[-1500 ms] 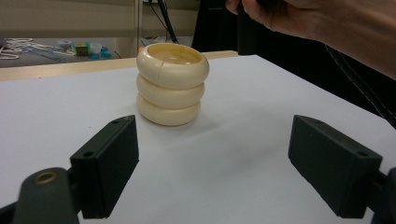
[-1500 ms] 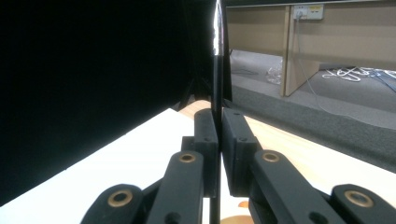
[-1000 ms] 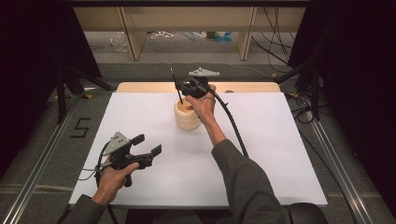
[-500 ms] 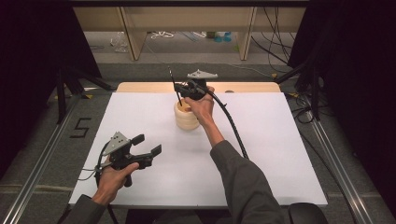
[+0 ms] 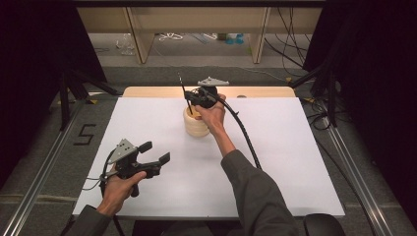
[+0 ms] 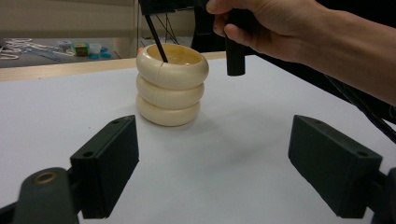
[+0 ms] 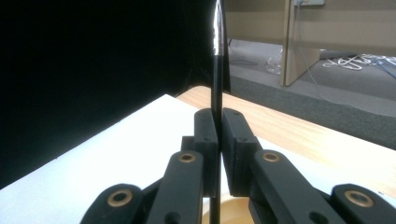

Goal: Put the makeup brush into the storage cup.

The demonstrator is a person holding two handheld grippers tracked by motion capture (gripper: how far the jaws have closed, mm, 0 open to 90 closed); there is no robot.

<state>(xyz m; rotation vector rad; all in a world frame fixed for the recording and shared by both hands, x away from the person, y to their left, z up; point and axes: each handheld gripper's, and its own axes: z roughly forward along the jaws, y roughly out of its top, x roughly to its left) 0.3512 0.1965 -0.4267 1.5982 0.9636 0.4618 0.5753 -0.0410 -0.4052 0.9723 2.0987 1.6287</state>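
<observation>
My right gripper [image 7: 219, 140] pinches a thin black rod [image 7: 217, 79], upright, tip inside the ring stack [image 5: 195, 123] below; left gripper [image 5: 156, 153] spread, well apart.

Only readable mark: a black "5" [image 5: 84, 134] on the grey floor left of the table.

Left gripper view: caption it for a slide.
Thin black rod lowered into a ribbed cream holder, framed by open jaws.
</observation>
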